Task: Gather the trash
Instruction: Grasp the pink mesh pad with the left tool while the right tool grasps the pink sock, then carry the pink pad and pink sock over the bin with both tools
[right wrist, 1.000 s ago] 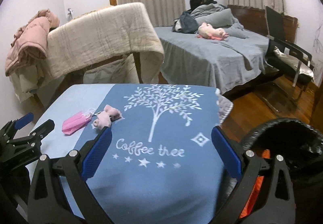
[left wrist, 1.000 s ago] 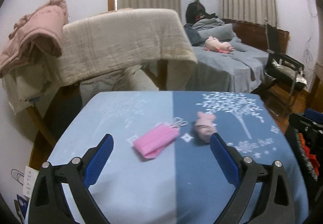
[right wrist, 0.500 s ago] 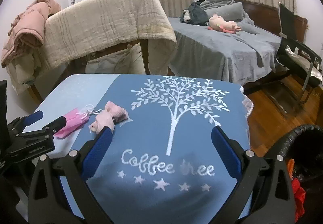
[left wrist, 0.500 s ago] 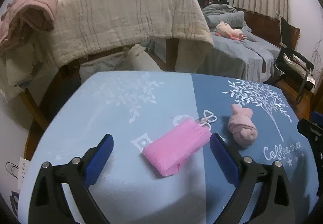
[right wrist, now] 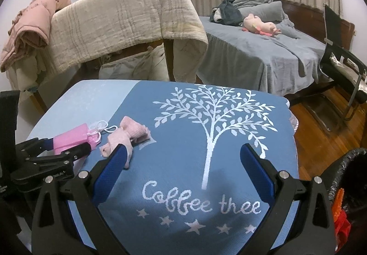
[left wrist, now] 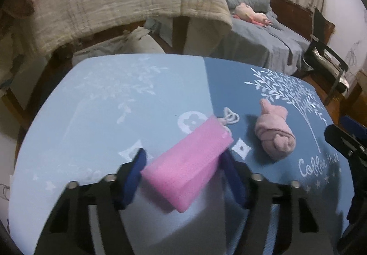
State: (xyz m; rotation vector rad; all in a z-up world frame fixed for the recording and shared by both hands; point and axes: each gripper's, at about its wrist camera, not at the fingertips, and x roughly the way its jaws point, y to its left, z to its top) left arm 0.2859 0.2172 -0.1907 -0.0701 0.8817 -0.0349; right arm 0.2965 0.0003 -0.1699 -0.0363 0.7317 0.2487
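Tablecloth (left wrist: pixel 142 99) in two blues is spread over the tabletop, and on it, near the left edge, a pink pouch (left wrist: pixel 187 164) is clasped between the blue pads of the left gripper (left wrist: pixel 183 161), its jaws narrowed onto the pouch's sides. The white looped cord (left wrist: pixel 230 117) at the pouch's far end is laid out plainly only in the left wrist view; in the right wrist view the pouch (right wrist: pixel 70 139) is seen side-on and half covered by the left gripper (right wrist: pixel 68 146). Just beside the pouch, a rolled pink cloth (left wrist: pixel 274 132) is left lying on the darker half of the cloth. The right gripper (right wrist: pixel 183 156) is held wide apart over the "Coffee tree" lettering, with nothing between its pads, its left pad overlapping the rolled cloth (right wrist: pixel 126 136) in view. A black-lined trash bin (right wrist: pixel 348 177) with orange and red scraps is shown only at the right wrist view's lower right, cut off by the frame. Whether the pouch is raised clear of the tabletop cannot be made out. Beyond the far edge, a beige blanket (right wrist: pixel 123 23) and a grey bed (right wrist: pixel 263 48) are seen.
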